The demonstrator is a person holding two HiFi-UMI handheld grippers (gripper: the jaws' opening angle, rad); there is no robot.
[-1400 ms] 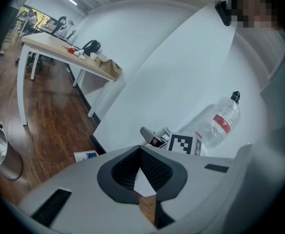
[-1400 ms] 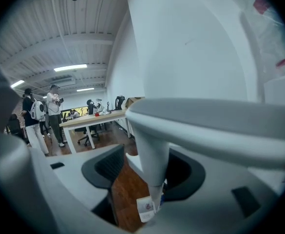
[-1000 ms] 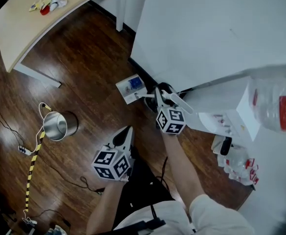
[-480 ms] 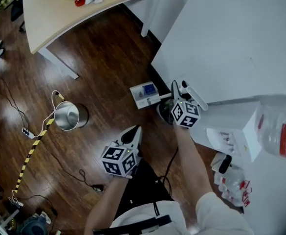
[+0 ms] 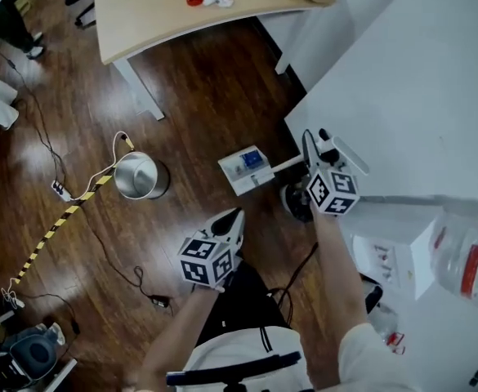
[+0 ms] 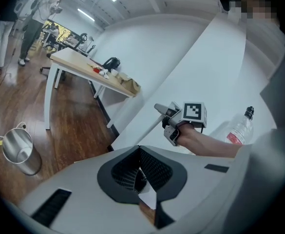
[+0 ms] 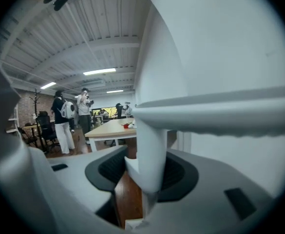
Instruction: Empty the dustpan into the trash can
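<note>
While reaching forward beside the white table [image 5: 402,80], grips the thin white handle [image 5: 283,165] of the dustpan [image 5: 243,172] in the right gripper [image 5: 324,143], jaws partway closed and pressing on it from both sides. Shows that handle in the right gripper view as a pale bar standing between the dark pads [image 7: 105,169]. Carries the pan at the handle's far end, over the dark wood floor [image 5: 206,96], with a small blue thing [image 5: 252,160] lying in it. Cannot tell whether lifted clear of the floor or resting on it.

Places the dustpan between the right gripper and the trash can [image 5: 139,178], near the can but apart from it. Stands upright on the floor, that shiny metal can, mouth open, with a yellow-and-black strip [image 5: 59,219] running up to its side.

Holds the left gripper [image 5: 234,218] lower in the head view and nearer the body, jaws shut together to a point and gripping nothing, tip aimed toward the dustpan.

Farther off: a wooden table [image 5: 181,15] with small coloured items on top; at lower right, a clear plastic bottle [image 5: 467,260] with a red label.
</note>
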